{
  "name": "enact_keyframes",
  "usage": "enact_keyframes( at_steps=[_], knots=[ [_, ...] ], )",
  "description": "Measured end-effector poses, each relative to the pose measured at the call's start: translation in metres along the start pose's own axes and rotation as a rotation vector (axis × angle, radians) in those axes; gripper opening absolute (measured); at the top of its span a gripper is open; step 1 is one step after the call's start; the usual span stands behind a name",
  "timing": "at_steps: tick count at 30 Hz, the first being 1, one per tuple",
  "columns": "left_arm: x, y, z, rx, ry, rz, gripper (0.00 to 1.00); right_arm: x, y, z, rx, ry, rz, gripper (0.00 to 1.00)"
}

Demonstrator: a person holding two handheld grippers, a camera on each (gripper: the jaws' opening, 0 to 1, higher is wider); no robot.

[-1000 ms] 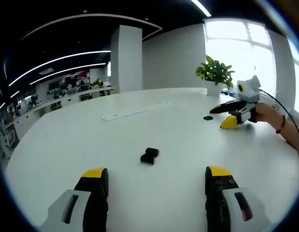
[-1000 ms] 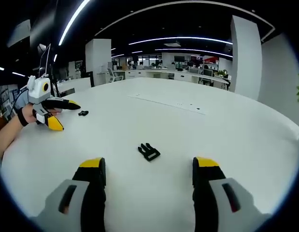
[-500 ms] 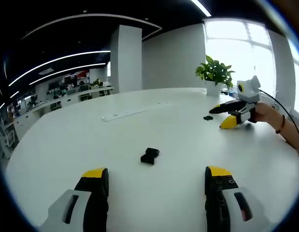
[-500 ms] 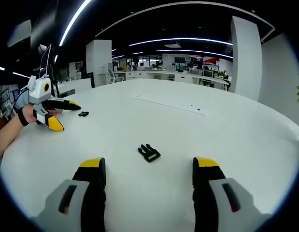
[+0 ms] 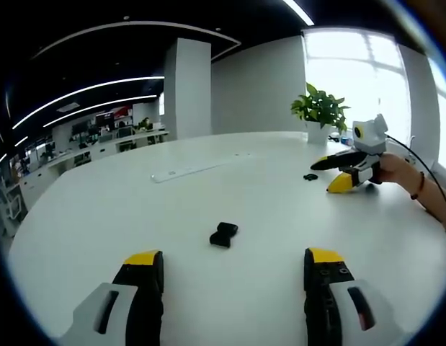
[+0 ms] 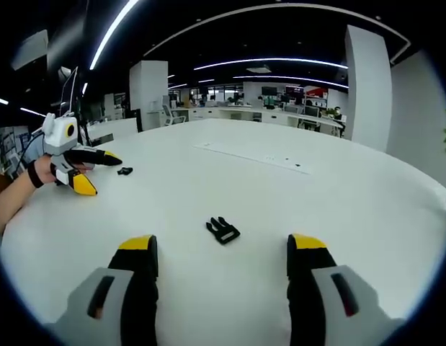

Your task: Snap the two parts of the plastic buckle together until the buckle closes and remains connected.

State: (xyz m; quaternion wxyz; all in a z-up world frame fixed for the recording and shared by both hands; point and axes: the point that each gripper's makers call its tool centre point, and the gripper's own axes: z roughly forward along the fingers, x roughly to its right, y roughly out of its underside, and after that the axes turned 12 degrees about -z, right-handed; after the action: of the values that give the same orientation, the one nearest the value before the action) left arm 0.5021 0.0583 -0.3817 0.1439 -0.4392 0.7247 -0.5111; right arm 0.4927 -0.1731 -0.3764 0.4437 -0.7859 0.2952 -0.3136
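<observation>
Left gripper (image 5: 228, 268) gaped wide, empty, before black plastic socket half (image 5: 223, 234); right gripper (image 6: 221, 255) likewise before black pronged half (image 6: 223, 229) on white table (image 6: 338, 194).

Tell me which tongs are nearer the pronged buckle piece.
Right. The right tongs are open just before the pronged buckle piece; the left tongs sit far across the table.

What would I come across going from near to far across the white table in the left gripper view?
Left gripper's yellow-tipped jaws, wide apart → black buckle part → second small black buckle part, just ahead of the other hand-held gripper → potted plant at the table's far edge.
</observation>
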Motion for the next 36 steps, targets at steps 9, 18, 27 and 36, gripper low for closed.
enact_keyframes(
  at_steps=[9,18,27,36],
  knots=[
    [0.001,0.0,0.001,0.002,0.001,0.001,0.8,-0.005,-0.001,0.003,0.011,0.0,0.002,0.74],
    [0.003,0.0,0.002,0.005,-0.001,0.0,0.8,-0.006,-0.001,0.004,0.017,0.0,0.0,0.74],
    [0.002,-0.002,0.008,0.015,0.001,-0.001,0.8,-0.004,-0.002,0.008,0.029,-0.001,-0.003,0.73],
    [0.002,-0.006,0.012,0.029,0.005,-0.001,0.8,-0.003,-0.003,0.011,0.041,-0.001,-0.003,0.72]
  ],
)
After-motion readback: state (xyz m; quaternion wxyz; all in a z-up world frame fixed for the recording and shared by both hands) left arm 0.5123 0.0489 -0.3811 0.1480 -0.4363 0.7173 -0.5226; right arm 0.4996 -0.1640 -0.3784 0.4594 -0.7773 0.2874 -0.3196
